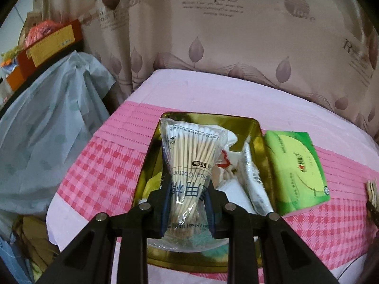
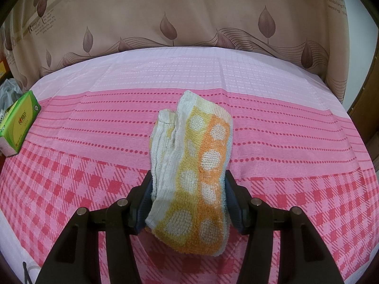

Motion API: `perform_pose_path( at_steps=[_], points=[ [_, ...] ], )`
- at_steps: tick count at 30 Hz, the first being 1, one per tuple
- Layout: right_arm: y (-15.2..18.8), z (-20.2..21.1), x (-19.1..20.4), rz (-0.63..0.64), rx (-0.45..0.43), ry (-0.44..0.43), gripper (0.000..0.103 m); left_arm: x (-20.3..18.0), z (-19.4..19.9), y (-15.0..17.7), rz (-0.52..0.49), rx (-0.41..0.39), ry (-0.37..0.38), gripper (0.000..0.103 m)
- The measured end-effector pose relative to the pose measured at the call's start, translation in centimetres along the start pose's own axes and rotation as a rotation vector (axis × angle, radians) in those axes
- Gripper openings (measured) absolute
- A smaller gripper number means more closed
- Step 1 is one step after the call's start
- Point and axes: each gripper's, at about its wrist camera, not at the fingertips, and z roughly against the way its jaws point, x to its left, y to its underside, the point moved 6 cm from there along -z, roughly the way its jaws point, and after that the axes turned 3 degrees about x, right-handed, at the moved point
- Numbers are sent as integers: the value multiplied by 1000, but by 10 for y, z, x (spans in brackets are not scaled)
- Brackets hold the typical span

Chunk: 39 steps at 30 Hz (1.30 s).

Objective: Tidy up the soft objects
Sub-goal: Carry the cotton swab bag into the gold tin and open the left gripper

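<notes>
Over the gold tin tray (image 1: 258, 127), the left gripper (image 1: 188, 203) is clamped tight on a clear bag of cotton swabs (image 1: 189, 151), green tissue pack (image 1: 297, 168) just beside the tray; meanwhile the right gripper (image 2: 187, 201) squeezes a folded orange-and-yellow spotted towel (image 2: 201, 165) above the pink checked cloth (image 2: 296, 142).

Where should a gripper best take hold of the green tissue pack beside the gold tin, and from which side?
Grip the green tissue pack across its two long edges, near the middle, coming from above. It lies flat on the pink cloth, so its broad face offers nothing to pinch. The gold tin crowds one long edge, so there is probably little room for that finger.
</notes>
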Motion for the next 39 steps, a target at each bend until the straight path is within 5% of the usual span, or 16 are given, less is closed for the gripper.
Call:
perform_pose_path(
  at_steps=[15, 17, 21, 27, 39],
  points=[
    [0, 0, -1, 3, 1, 3, 53, 5, -39, -15, -1, 52, -22, 26],
    [-1, -1, -1, 3, 1, 4, 53, 6, -42, -14, -3, 59, -28, 31],
    [0, 0, -2, 5, 2, 5, 53, 13, -41, -12, 3, 69, -46, 58],
    [0, 0, -1, 6, 2, 6, 53, 17, -17, -10, 5, 36, -33, 58],
    [0, 1, -1, 5, 3, 1, 55, 23, 46, 27, -41, -98, -149, 58]
  ],
)
